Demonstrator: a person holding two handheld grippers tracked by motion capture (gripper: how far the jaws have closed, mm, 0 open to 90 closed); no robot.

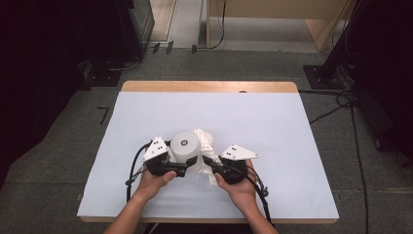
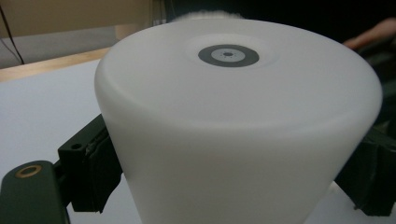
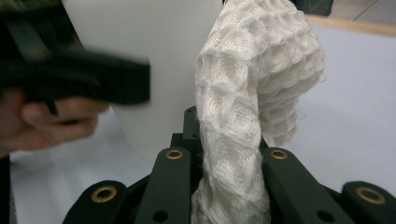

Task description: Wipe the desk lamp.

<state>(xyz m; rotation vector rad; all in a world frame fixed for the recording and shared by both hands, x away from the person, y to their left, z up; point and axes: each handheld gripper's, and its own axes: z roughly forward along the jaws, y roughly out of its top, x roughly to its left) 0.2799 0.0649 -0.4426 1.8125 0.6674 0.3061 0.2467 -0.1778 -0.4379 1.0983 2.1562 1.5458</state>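
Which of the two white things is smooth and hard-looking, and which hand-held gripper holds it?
The white cup, upside down, in the left hand-held gripper; the white cloth is woven.

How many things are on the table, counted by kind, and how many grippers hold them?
White cup, upside down: 1
White waffle-weave cloth: 1
Black grippers: 2, the left gripper and the right gripper
Total: 4

No legible text, label, brand or number appears in any view. The white cup (image 2: 233, 130) bears one unlettered sign on its upturned base (a dark grey ring around a paler centre), seen in the high view and the left gripper view.
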